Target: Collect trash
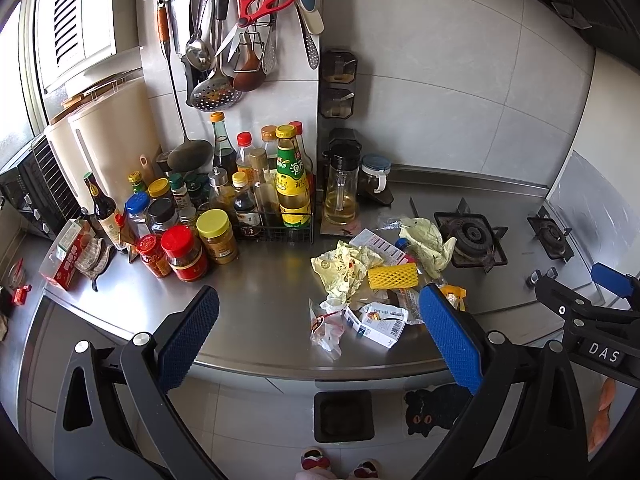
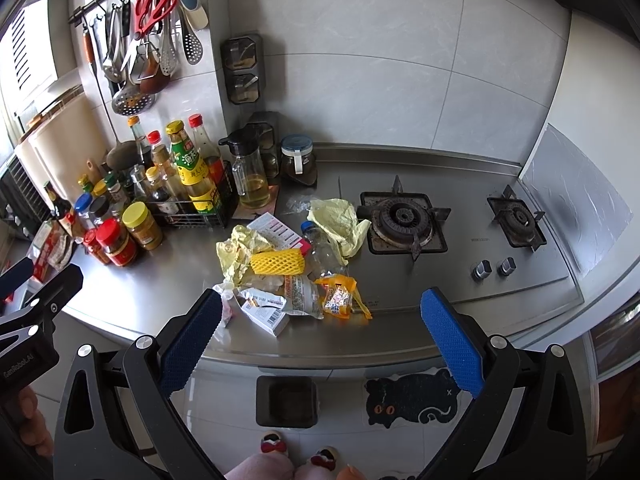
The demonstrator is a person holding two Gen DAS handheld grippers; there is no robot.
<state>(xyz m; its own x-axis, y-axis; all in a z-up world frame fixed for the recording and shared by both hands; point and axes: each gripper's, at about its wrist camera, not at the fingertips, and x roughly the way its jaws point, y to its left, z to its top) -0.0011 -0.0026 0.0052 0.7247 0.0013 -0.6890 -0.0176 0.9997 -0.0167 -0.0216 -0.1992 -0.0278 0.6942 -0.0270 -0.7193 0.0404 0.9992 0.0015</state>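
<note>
Both claws hang wide open and empty above the front edge of the stainless-steel worktop: the left claw in front of the litter heap, the right claw over its near side. Nothing is gripped yet, so the step in hand looks like a first pick.

The trash lies mid-worktop, between the bottle rack and the near gas burner. A good start would be the near pieces at the front edge: the small white cardboard box with a barcode is stiff and flat-sided, so the pads should close across its narrow faces. The crinkled orange plastic snack wrapper is slippery film; pinch a bunched fold. The yellow foam fruit net is springy and tubular, and the crumpled pale-yellow paper crushes easily. The black square bin waits on the floor below the front edge.
</note>
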